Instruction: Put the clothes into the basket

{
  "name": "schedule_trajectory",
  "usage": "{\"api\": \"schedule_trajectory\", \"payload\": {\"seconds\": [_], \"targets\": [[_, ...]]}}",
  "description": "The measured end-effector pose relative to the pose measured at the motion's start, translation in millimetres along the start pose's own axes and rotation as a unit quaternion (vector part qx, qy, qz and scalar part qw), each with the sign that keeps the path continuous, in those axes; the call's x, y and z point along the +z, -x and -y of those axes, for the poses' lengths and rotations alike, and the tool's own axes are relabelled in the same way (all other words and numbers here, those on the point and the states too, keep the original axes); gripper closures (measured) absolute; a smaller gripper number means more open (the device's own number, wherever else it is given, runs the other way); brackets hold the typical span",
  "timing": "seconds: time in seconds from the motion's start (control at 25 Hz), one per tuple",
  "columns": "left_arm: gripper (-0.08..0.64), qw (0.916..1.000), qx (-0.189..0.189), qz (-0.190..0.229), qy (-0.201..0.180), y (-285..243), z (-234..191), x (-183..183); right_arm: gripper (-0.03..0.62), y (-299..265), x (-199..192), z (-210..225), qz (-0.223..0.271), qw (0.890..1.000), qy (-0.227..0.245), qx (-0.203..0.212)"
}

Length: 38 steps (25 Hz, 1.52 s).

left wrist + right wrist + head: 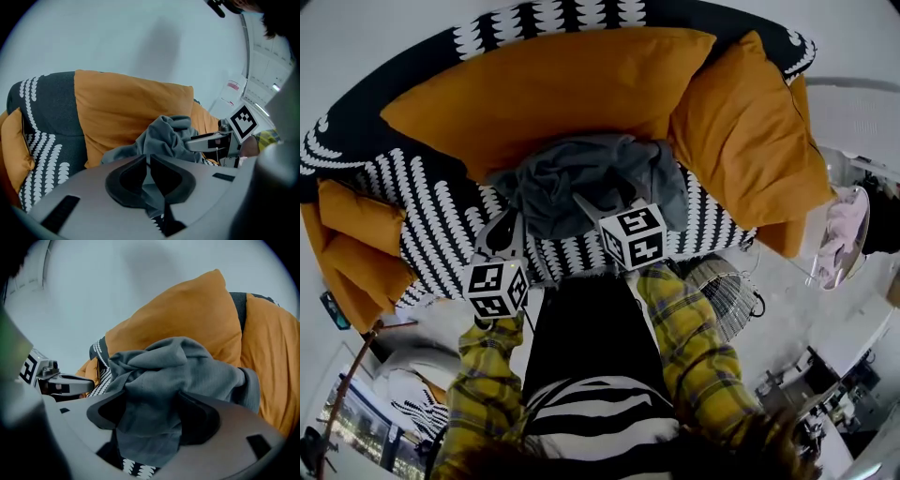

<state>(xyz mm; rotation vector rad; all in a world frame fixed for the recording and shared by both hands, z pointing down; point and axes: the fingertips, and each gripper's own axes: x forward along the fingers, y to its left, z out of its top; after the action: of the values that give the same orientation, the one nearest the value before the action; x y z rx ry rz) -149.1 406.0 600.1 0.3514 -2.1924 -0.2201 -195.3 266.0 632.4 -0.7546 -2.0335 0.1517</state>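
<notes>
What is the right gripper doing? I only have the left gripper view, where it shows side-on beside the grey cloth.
Observer: The right gripper has its jaws wide apart, with a fold of the grey cloth hanging between them.
Operator: Is there a basket anywhere? I see none.
Observer: Yes. The head view shows a wire basket in front of the sofa, at that view's right.

Grey garment (581, 183): soft matt knit cloth, creased; cushions (553, 84): matt orange woven fabric; basket (727, 298): thin metal wire; right gripper (152, 404): smooth grey plastic, jaws matt black
</notes>
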Motion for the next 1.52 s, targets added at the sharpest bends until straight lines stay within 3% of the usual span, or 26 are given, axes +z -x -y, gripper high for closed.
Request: {"api": "schedule_trajectory", "payload": {"seconds": [0.32,0.64,0.68,0.72,0.76,0.92,1.16,1.52], "targets": [[0.528,0.9996,0.009,-0.005,0.027,-5.8,-19.2,-8.3,0.215,-36.3,-2.6,-1.8,-0.019,0.999,0.020,-0.025],[0.528,0.9987,0.019,-0.003,0.047,-10.3,-20.2,-16.9,0.215,-59.8,-14.2,19.0,-0.057,0.994,0.033,-0.088],[0.528,0.9986,0.020,0.000,0.049,-7.3,-24.2,-16.8,0.222,-61.1,-13.1,18.3,-0.061,0.993,0.033,-0.098],[0.528,0.9985,0.021,0.001,0.051,-4.6,-27.1,-16.3,0.281,-61.1,-11.1,19.0,-0.064,0.991,0.033,-0.110],[0.528,0.9984,0.022,0.002,0.052,-2.7,-28.3,-15.5,0.383,-59.8,-8.8,21.4,-0.065,0.990,0.033,-0.119],[0.528,0.9984,0.022,0.001,0.053,-3.5,-23.6,-12.5,0.473,-51.8,-4.4,32.5,-0.058,0.990,0.044,-0.119],[0.528,0.9989,0.016,0.000,0.045,-1.7,-26.3,-16.7,0.506,-42.6,-6.2,18.0,-0.031,0.994,0.027,-0.105],[0.528,0.9999,-0.003,0.004,0.014,5.6,-2.8,-10.5,0.512,23.5,0.5,13.0,0.030,0.994,0.001,-0.101]]}}
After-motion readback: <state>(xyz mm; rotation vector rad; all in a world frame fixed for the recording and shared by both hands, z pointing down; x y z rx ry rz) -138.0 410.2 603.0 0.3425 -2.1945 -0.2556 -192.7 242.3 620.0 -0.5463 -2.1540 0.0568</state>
